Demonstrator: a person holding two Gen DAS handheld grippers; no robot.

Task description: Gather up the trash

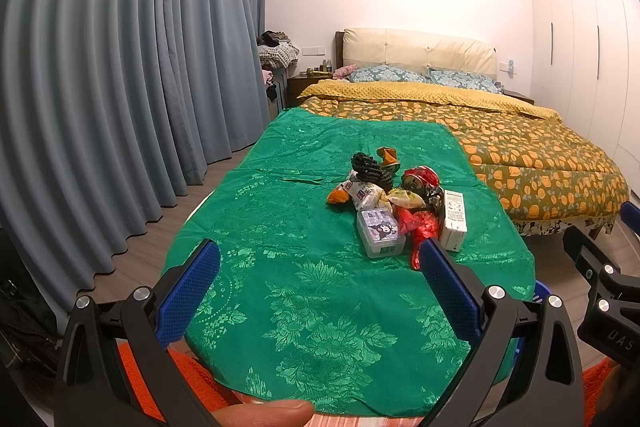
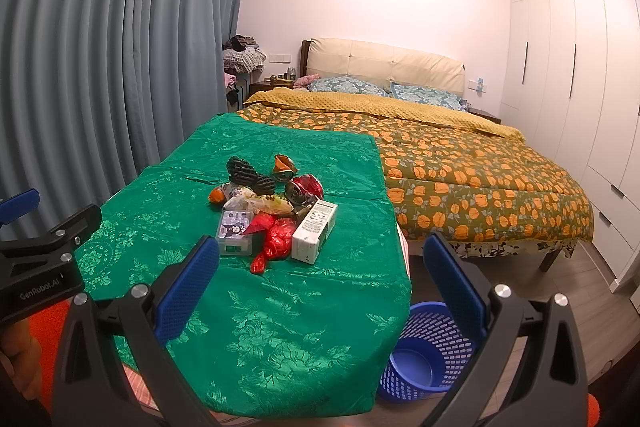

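- Left gripper point(image 1: 320, 259): blue-padded jaws spread wide with nothing between them, held above the near end of the green cloth point(image 1: 304, 291) that covers the table
- Right gripper point(image 2: 320, 259): jaws equally wide apart and empty, raised over the cloth's near right corner
- Trash pile point(image 1: 394, 203): heaped on the cloth beyond both grippers; it includes a crushed red can point(image 2: 306, 188), a white carton point(image 2: 314, 236), a clear plastic box point(image 2: 236, 231), a red wrapper point(image 2: 276, 242) and black netting point(image 1: 370, 169)
- Blue mesh basket point(image 2: 426, 353): on the floor just beside the table's right edge (plain in the right wrist view only; the left shows merely a blue sliver)
- Thumb point(image 1: 264, 413): seen at the lower edge of the left wrist view alone
- Bed point(image 2: 472, 167): behind the table
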